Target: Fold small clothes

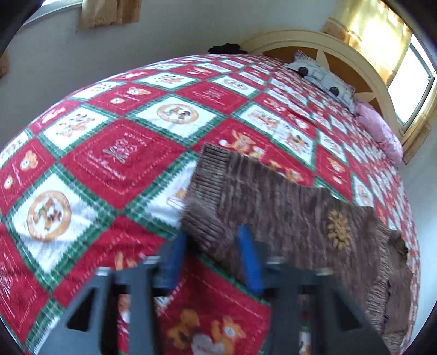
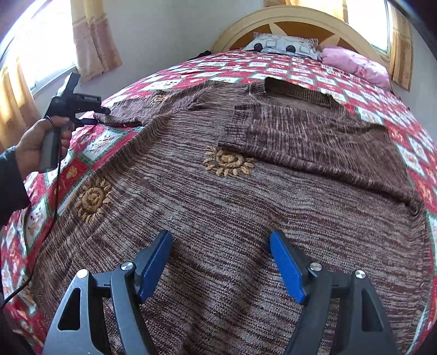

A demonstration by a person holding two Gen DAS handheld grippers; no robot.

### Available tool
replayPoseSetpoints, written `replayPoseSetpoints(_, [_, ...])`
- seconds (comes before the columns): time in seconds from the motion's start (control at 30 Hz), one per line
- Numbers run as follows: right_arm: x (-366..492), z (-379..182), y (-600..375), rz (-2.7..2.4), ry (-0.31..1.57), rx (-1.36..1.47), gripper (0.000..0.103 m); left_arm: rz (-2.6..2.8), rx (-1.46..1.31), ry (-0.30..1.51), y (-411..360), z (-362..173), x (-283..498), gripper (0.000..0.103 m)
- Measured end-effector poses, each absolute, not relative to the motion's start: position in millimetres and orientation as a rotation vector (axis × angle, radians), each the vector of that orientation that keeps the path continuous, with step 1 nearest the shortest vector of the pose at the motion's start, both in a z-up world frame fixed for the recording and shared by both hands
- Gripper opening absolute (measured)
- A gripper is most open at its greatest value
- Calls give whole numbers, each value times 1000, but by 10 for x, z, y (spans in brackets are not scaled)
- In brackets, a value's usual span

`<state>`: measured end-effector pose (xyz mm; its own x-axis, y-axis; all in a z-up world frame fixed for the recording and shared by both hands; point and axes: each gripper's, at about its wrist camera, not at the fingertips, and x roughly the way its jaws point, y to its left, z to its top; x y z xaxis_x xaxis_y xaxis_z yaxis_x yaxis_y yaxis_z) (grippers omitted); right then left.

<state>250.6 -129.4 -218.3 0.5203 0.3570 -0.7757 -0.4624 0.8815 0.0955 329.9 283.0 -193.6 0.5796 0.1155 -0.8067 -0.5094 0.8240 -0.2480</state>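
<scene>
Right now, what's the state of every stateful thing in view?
sweater: spread flat on the bedspread, fold only started
one sleeve: folded across the chest
other sleeve: stretched out sideways, unfolded
left gripper: pads astride the other sleeve's cuff; grip unclear in the blur
right gripper: open, empty, over the sweater body

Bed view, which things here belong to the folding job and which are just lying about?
Job:
- sweater
- left claw, at the sleeve cuff
- right claw, open above the sweater

Lying about:
- quilt
- patterned pillow
- pink pillow
- headboard
- curtains
</scene>
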Motion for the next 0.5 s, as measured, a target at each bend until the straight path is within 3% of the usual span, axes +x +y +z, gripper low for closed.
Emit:
replayPoseSetpoints(0.27, [2545,-2219,-1313,497,905,-112,77,344,-509,838,2823,-1792,3345,10])
replayPoseSetpoints(0.5, [2534,-2230,-1366,508,902,-86,77,216,-482,743,2388,-1242,3418,10])
